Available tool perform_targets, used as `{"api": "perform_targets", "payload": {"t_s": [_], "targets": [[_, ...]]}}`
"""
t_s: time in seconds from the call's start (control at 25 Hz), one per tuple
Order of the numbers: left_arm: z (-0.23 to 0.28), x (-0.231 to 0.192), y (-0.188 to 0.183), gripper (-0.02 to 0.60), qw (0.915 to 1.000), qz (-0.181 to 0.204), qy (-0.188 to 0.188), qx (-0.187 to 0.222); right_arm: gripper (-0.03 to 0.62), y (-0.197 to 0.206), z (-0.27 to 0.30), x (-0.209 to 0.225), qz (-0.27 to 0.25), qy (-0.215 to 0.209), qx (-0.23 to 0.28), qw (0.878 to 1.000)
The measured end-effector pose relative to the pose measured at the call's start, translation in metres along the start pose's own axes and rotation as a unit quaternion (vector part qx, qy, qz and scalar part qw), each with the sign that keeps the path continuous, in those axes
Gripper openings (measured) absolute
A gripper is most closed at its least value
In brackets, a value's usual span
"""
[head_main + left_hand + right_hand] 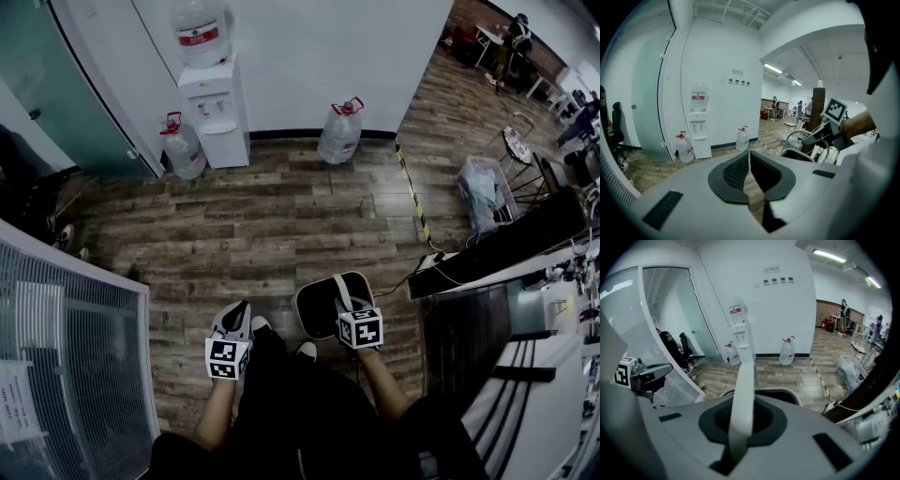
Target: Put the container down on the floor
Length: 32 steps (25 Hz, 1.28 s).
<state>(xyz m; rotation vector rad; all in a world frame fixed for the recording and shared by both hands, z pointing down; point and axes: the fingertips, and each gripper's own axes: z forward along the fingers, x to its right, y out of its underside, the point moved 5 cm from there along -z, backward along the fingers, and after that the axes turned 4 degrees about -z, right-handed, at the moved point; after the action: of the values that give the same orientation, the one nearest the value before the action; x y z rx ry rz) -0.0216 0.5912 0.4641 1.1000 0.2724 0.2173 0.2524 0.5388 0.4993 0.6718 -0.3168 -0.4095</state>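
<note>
Hanging over the floor (281, 225), the container (317, 309) is held by its handle (743, 394), pinched tight in our right gripper (347, 306). Let go too soon and it may fall and tip — our left gripper (234, 324) is closed, empty.

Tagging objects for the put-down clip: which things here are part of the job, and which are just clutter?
Job: container, its handle clamped in the right gripper, floor.
Lying about: water dispenser, left jug, right jug, floor tape; left gripper, shut and empty.
</note>
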Motion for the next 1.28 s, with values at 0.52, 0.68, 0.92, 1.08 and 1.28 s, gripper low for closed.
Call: {"api": "perform_targets", "payload": {"t_s": [0.52, 0.68, 0.92, 1.08, 1.28], "targets": [[-0.026, 0.035, 0.043, 0.025, 0.9997, -0.011, 0.004, -0.024, 0.028, 0.06, -0.05, -0.026, 0.024, 0.028, 0.012, 0.999], [-0.017, 0.037, 0.046, 0.025, 0.9994, -0.019, -0.002, -0.03, 0.028, 0.069, -0.046, -0.025, 0.03, 0.026, 0.015, 0.999], [-0.004, 0.058, 0.044, 0.025, 0.9991, -0.038, 0.011, -0.018, 0.029, 0.085, -0.041, -0.011, 0.059, 0.022, 0.006, 0.998], [0.003, 0.067, 0.034, 0.025, 0.9994, -0.024, 0.022, -0.009, 0.029, 0.081, -0.039, -0.011, 0.052, 0.016, 0.009, 0.998], [0.008, 0.071, 0.024, 0.025, 0.9994, -0.017, 0.03, -0.006, 0.029, 0.081, -0.038, -0.016, 0.04, 0.006, 0.008, 0.999]]}}
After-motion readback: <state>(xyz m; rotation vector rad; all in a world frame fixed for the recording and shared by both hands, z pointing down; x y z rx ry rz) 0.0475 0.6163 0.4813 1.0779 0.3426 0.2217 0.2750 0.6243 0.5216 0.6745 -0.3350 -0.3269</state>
